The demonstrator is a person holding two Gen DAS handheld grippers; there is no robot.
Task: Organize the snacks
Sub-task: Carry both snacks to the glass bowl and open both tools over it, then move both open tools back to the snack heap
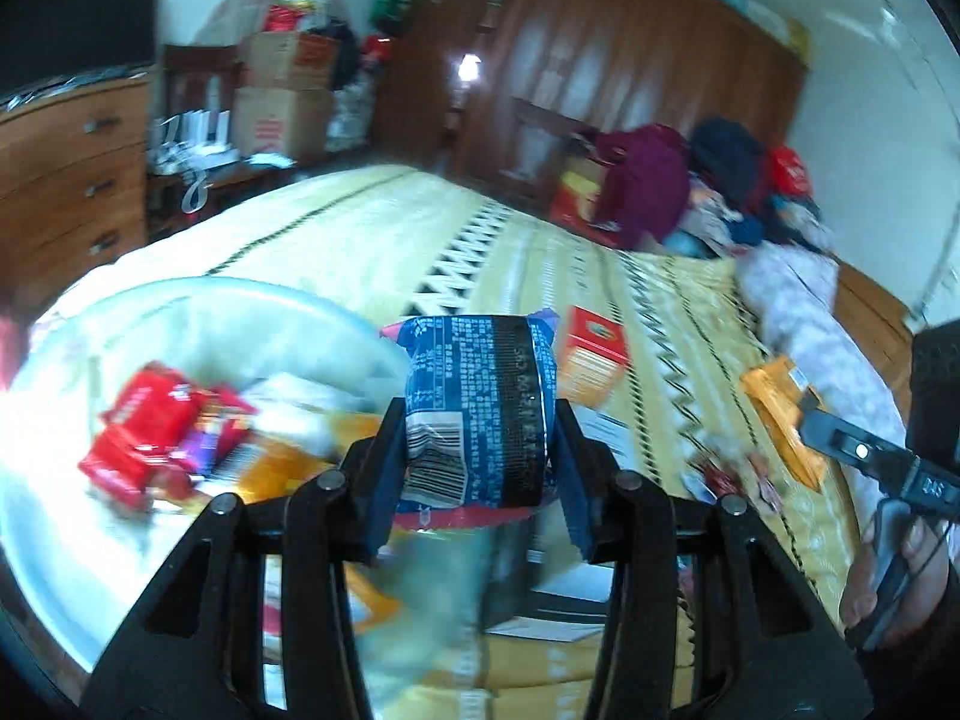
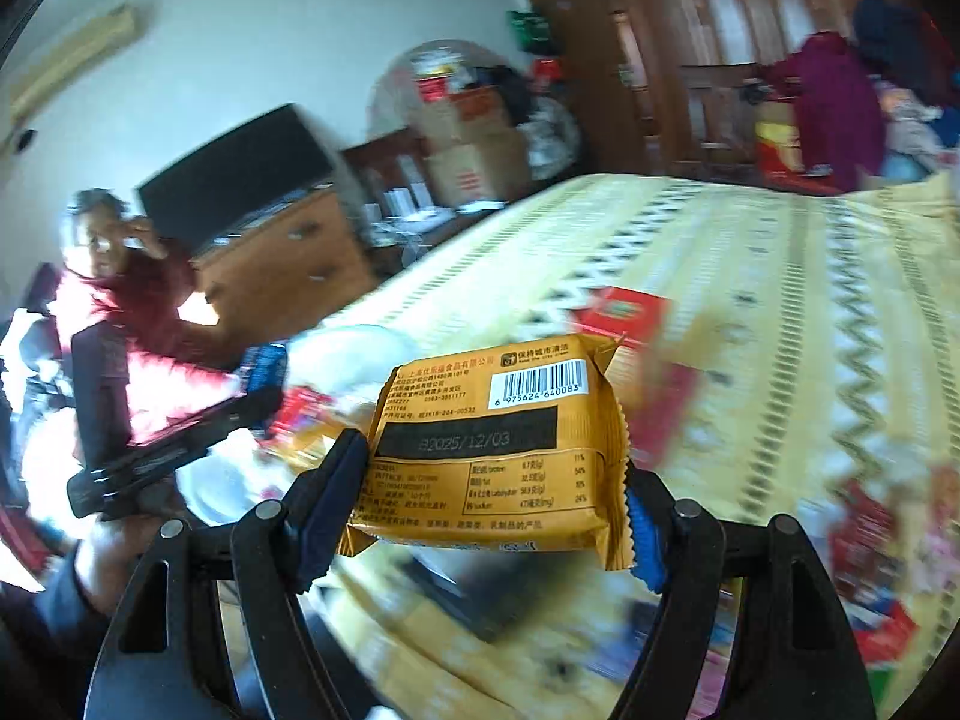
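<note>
Snacks fill both tongs above the yellow bedspread point(image 1: 372, 228). Left gripper point(image 1: 477, 468) pinches a blue packet point(image 1: 480, 414) by its sides, long axis upright toward 12 o'clock, barcode lowest. At 9 o'clock sits a clear bowl point(image 1: 198, 306). Right gripper point(image 2: 495, 504) clamps an orange packet point(image 2: 498, 438) lying crosswise, 9 to 3, barcode uppermost.

Blurred snacks point(image 1: 174, 438) in clear tub point(image 1: 198, 300)
</note>
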